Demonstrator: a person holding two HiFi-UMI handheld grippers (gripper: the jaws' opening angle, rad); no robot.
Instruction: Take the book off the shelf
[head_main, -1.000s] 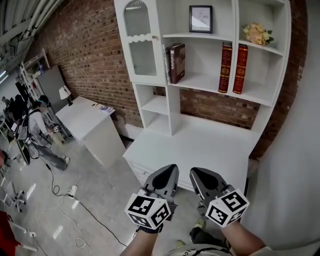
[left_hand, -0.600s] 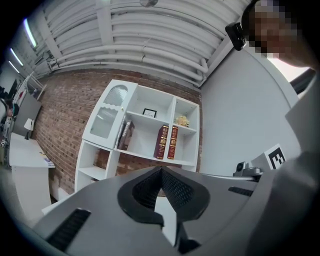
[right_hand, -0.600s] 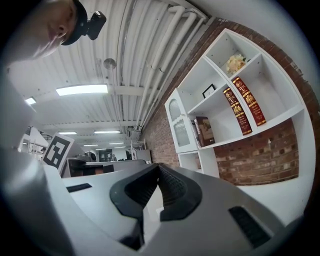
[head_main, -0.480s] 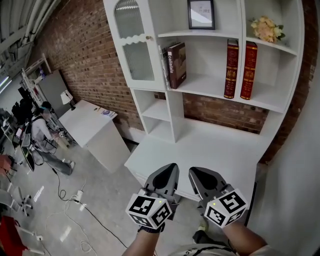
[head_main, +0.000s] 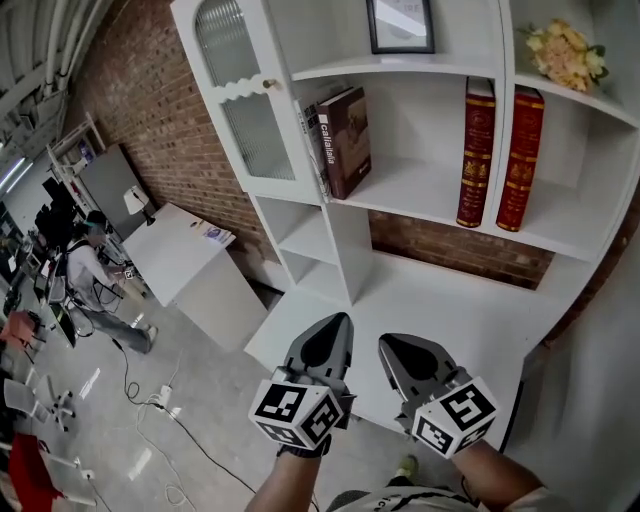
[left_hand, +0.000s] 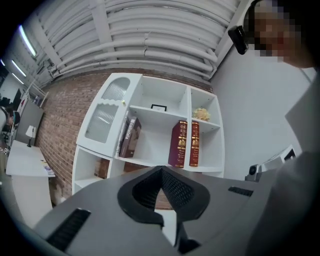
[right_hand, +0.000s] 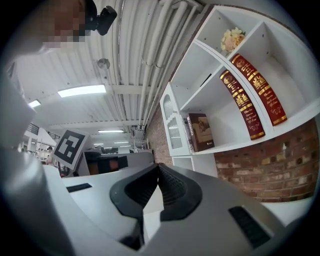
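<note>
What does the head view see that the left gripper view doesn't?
Only the head view shows the right gripper, the loose cables down below and a seated person far off to the left.

Only the left gripper view shows the ceiling pipes and the camera worn on the person's head.

Both show the white shelf, the brown book leaning in it, the two red books standing upright, the flowers, and the left gripper, empty with its jaws closed.
</note>
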